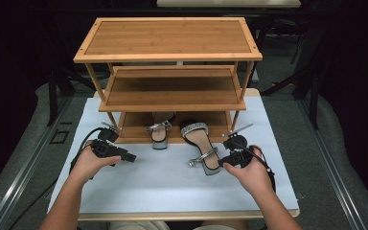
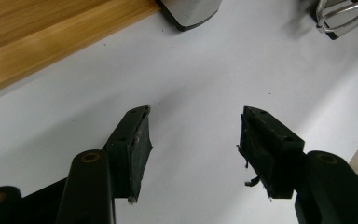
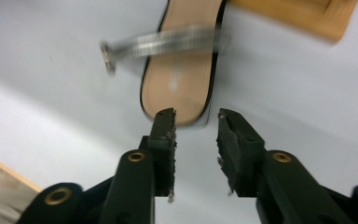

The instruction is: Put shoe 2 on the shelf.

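The right gripper [image 3: 196, 119], jaws narrowed with nothing between them, sits just behind the sandal [image 3: 182, 60] heel; the sandal's length runs toward the shelf [image 1: 167, 134].

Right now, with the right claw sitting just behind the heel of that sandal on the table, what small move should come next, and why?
Probably ease the right claw forward so its jaws straddle the heel of the sandal, then close. The jaws stand apart with nothing between them, just short of the heel, and the sandal lies on the white table in front of the shelf, whose bottom tier holds its mate.
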